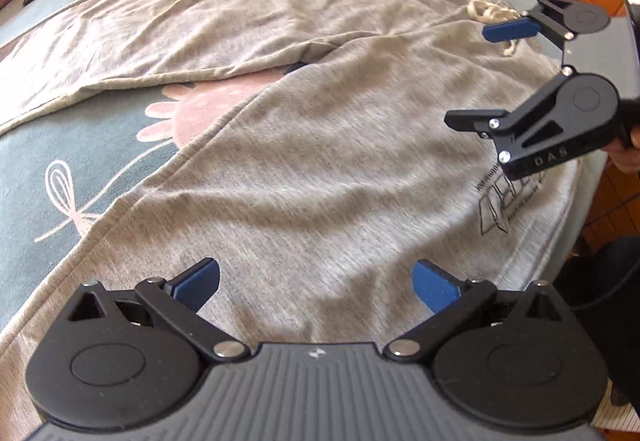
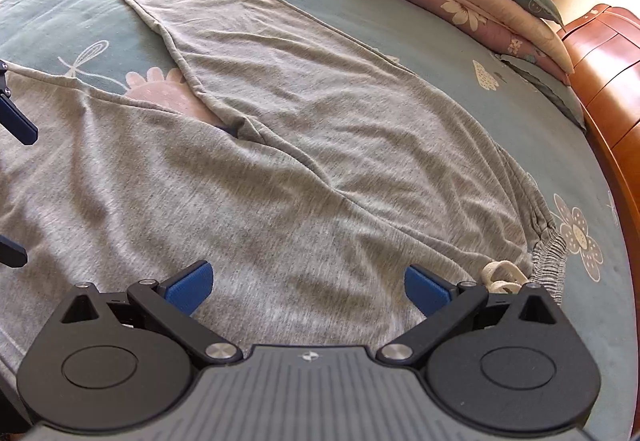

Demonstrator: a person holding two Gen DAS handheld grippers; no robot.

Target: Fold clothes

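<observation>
Left gripper [image 1: 316, 281] and right gripper [image 2: 308, 287]: both jaws spread, empty, hovering over waist end of grey trousers [image 2: 280, 169] lying flat on bed [image 2: 440, 41], legs splayed away. Step judged: pre-grasp. Next: pinch waistband [image 2: 548, 253], fold one leg over the other

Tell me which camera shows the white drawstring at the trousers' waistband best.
The right wrist view: the drawstring lies close and sharp, looped beside the gathered waistband, just past the right gripper. The left wrist view shows it small, far off and partly hidden behind that gripper.
</observation>
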